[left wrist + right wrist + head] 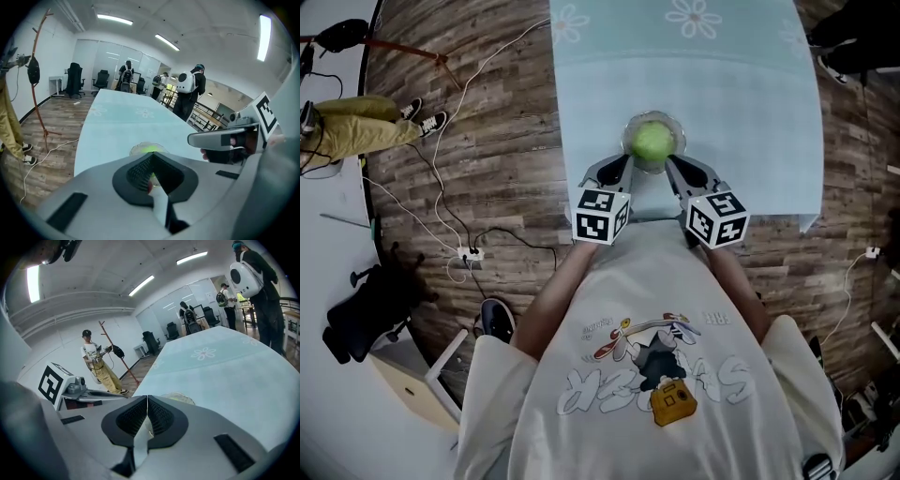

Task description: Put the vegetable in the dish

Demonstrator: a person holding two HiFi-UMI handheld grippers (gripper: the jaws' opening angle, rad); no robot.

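A round green vegetable [652, 141] lies in a clear glass dish [672, 123] near the front edge of the table with the pale blue cloth [741, 112]. In the head view my left gripper [623, 165] and right gripper [675, 167] point at the dish from either side, just short of it. Both are shut with nothing between the jaws. The left gripper view shows its own jaws [152, 155] closed, with the dish [140, 149] and a sliver of green just beyond them. In the right gripper view the closed jaws [147, 397] hide most of the dish [183, 398].
The cloth's near edge hangs just below the grippers. Cables and a power strip [469, 253] lie on the wooden floor to the left. A person in yellow trousers [356, 127] stands there, by a coat stand [115, 355]. Other people [190, 89] stand beyond the far end of the table.
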